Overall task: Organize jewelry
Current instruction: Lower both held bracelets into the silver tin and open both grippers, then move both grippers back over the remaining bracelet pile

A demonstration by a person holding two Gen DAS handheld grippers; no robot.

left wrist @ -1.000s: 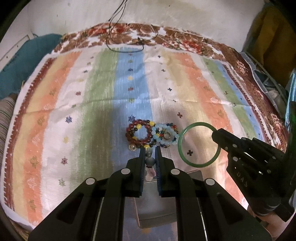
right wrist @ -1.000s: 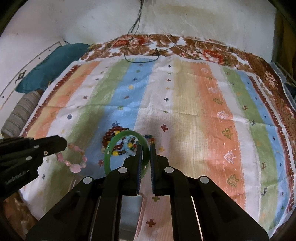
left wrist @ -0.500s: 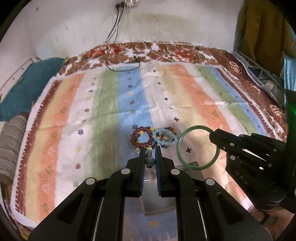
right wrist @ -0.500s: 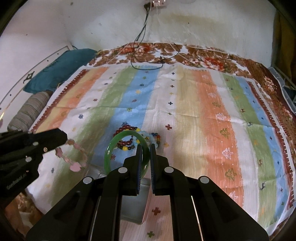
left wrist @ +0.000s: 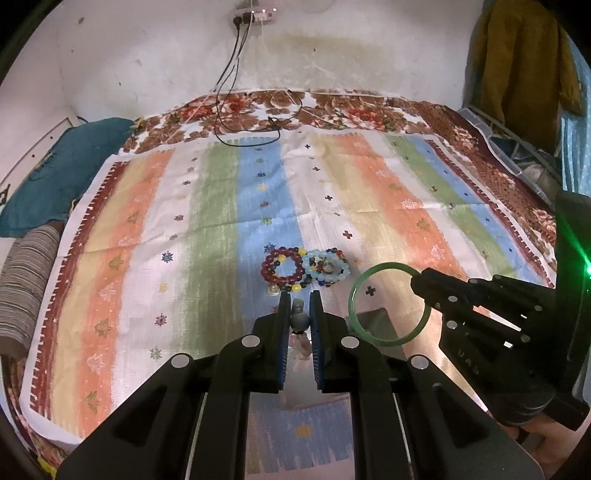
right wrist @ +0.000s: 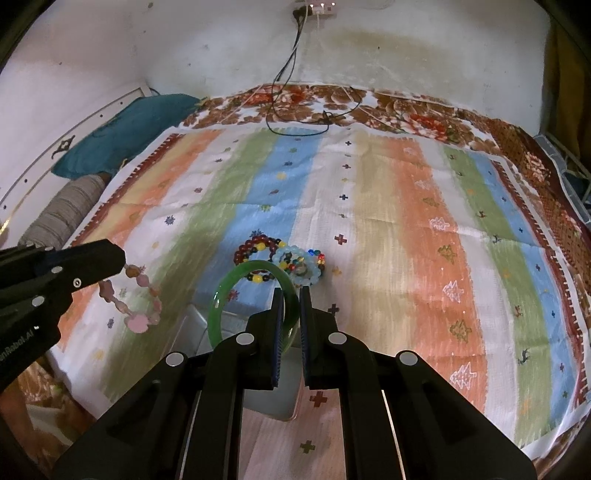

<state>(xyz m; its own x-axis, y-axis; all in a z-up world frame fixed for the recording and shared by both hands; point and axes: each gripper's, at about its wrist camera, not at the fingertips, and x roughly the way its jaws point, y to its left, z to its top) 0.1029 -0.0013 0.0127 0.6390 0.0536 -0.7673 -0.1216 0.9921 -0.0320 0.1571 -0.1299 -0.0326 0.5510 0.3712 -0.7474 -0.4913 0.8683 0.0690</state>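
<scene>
A: Where is the green bangle held?

B: It is clamped upright between the fingers of the right hand-held gripper, above the striped cloth on the bed. A pink bead bracelet is clamped in the left hand-held gripper and hangs below it.

A: What is given by one view only?

B: The full pink loop is seen only from the right wrist; from the left wrist only a grey bead between the fingers and a pale blur beneath are seen. The bangle's whole ring is seen clear of the beads only from the left.

A: And around them?

B: A red bead bracelet and a pale blue one, touching, are laid on the cloth just beyond both grippers. Open cloth is left on every side; cables are trailed at the far edge.

A: What has changed?

B: Both grippers have been raised and drawn back since a second ago; the wall socket is now in view.
</scene>
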